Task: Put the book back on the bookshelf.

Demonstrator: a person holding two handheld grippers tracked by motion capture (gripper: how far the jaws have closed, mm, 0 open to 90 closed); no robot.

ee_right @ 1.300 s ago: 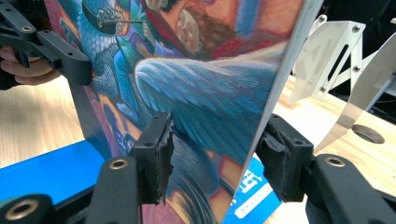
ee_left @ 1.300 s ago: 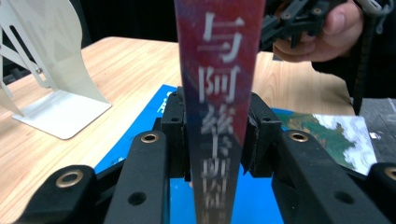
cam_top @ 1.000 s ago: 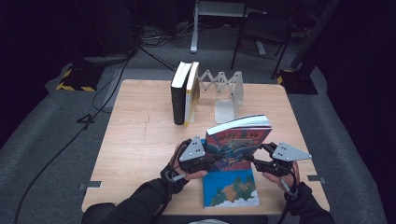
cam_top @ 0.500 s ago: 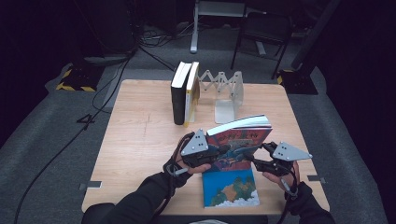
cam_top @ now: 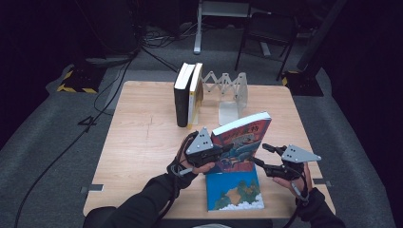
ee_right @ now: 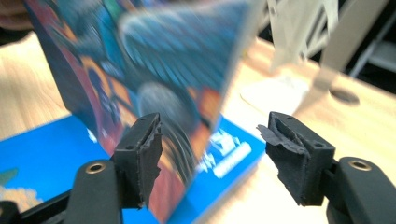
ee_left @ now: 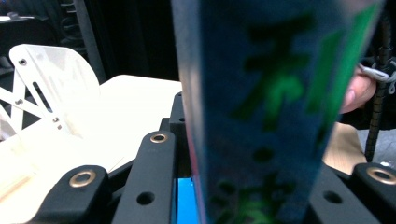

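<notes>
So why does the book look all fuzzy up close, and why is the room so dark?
In the left gripper view the book sits right against the lens, so its green letters smear out of focus. In the right gripper view its cover is soft too, while the black fingertips look sharper. In the high view only the table is lit; the floor around fades into shadow.

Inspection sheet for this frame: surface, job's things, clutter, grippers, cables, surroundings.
Surface: wooden table, bare at left.
Job's things: red-covered book tilted up; blue book flat beneath it.
Clutter: two upright books against white folding bookend.
Grippers: left gripper shut on the red-covered book's spine, jaws just closing; right gripper open, jaws just opening, book's edge between them.
Cables: cables on floor.
Surroundings: dark room, chair behind.
</notes>
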